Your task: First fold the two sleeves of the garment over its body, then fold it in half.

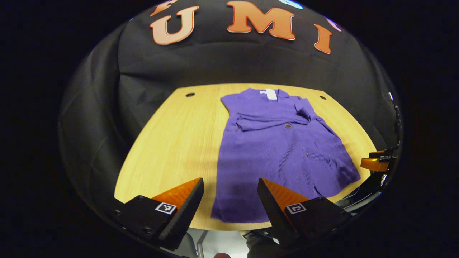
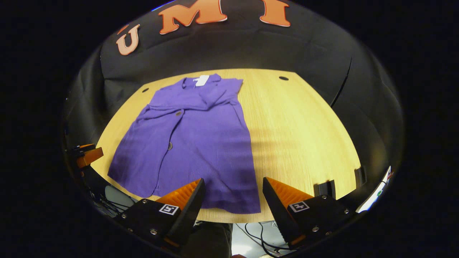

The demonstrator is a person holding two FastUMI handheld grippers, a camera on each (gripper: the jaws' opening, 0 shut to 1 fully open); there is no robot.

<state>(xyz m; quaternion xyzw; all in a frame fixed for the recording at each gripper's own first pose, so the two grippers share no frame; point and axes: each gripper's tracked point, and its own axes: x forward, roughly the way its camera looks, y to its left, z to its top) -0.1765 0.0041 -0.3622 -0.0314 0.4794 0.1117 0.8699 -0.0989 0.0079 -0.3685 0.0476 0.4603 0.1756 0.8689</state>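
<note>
A purple button-front garment lies flat on the wooden table, collar at the far end, both sleeves folded across its chest. My left gripper hovers open above the garment's near left hem corner, nothing between its fingers. In the right gripper view the same garment spreads toward me on the table. My right gripper is open over the near right hem corner, holding nothing. Each gripper appears small in the other's view: the right gripper and the left gripper at the table's edges.
A white tag sits at the collar. Small round holes mark the table's far corners. Two dark clips stand on the table's near right edge. Cables hang below the front edge. Bare wood lies on both sides of the garment.
</note>
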